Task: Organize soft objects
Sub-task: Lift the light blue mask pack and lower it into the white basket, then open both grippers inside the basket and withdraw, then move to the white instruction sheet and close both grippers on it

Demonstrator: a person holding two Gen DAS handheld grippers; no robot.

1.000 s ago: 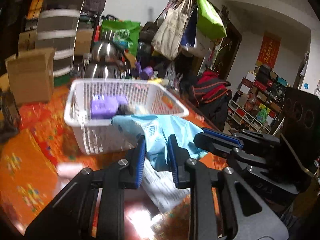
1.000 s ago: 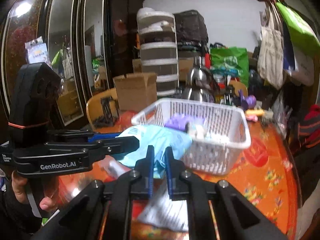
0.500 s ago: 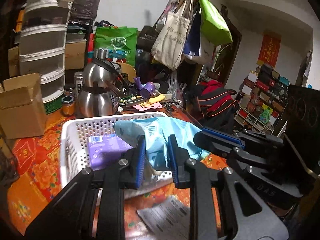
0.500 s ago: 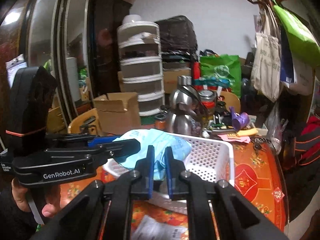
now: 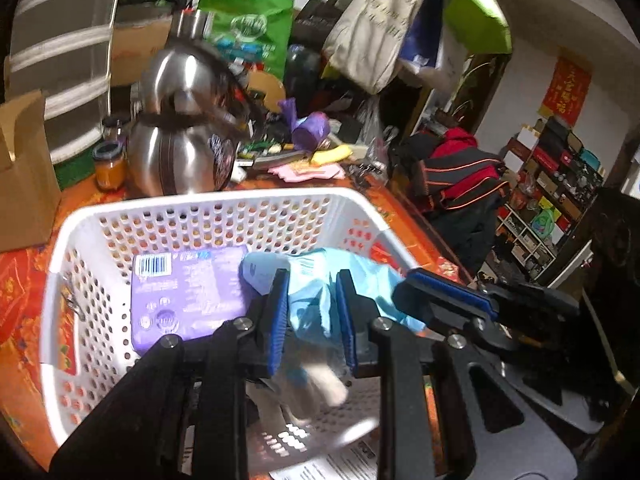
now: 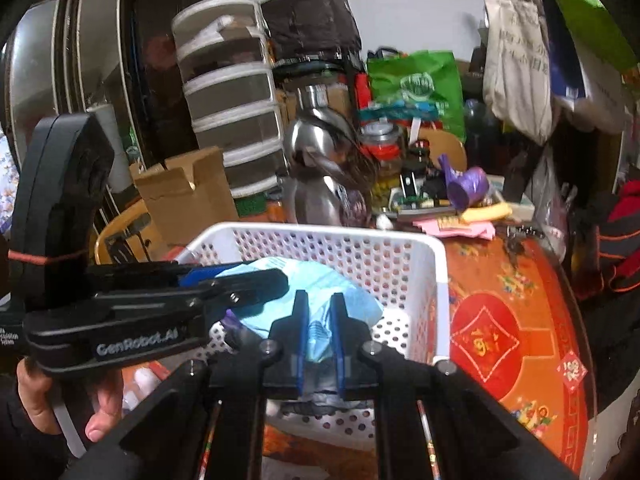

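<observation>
A light blue soft pack [image 5: 312, 300] hangs over the white perforated basket [image 5: 200, 204], held from two sides. My left gripper [image 5: 312, 280] has the pack between its blue pads, which still touch it while the jaws are opening. My right gripper [image 6: 320, 308] is shut on the pack's other end [image 6: 344, 296], above the basket's [image 6: 320, 232] near wall. Each gripper also shows in the other's view: the right gripper [image 5: 444, 296] on the right, the left gripper [image 6: 248, 280] on the left, held by a hand [image 6: 100, 408]. A purple pack [image 5: 188, 292] lies in the basket.
A steel kettle [image 5: 180, 152], a small jar [image 5: 108, 164] and a cardboard box [image 5: 24, 176] stand just behind the basket. A purple cup [image 5: 308, 128] and clutter sit farther back. A printed leaflet [image 5: 340, 464] lies on the orange tablecloth [image 6: 500, 320] before the basket.
Both grippers carried the blue pack forward from in front of the basket to above its inside. The left jaws stand slightly wider than before.
</observation>
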